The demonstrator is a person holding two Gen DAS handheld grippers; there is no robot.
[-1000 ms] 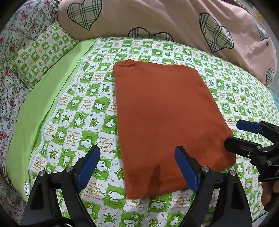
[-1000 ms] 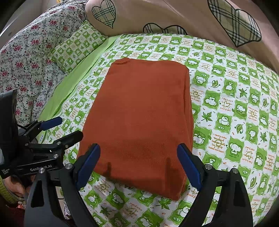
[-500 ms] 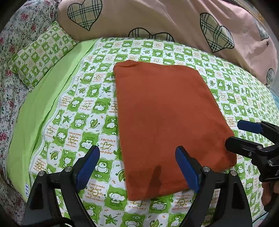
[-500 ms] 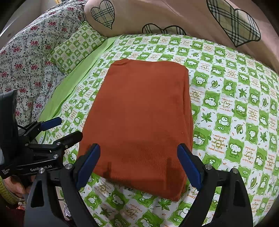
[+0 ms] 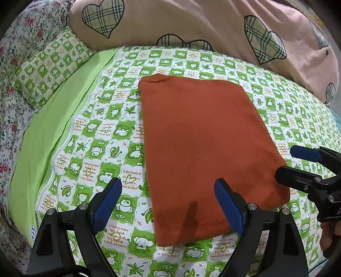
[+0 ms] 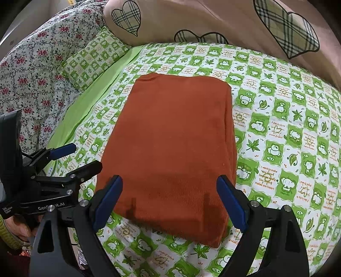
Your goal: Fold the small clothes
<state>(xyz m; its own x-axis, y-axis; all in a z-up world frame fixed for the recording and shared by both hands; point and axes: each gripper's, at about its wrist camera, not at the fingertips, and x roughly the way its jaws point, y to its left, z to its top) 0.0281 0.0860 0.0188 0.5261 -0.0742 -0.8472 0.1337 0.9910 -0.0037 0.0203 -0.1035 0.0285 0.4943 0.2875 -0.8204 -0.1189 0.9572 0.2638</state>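
Note:
A rust-orange garment (image 5: 202,153) (image 6: 172,149) lies folded into a flat rectangle on the green-and-white patterned bedspread (image 5: 102,136) (image 6: 287,132). My left gripper (image 5: 168,202) hovers open over the garment's near left corner, its blue pads wide apart and empty. My right gripper (image 6: 170,201) hangs open above the near edge, nothing between its pads. Each gripper shows in the other's view: the right gripper (image 5: 298,164) at the right edge, the left gripper (image 6: 78,158) at the left, both with jaws apart.
A pink duvet with plaid hearts (image 5: 191,23) (image 6: 213,19) is heaped along the far side. A small green patterned pillow (image 5: 49,66) (image 6: 93,57) and a floral quilt (image 6: 27,74) lie at the left. A plain green strip (image 5: 55,132) borders the bedspread.

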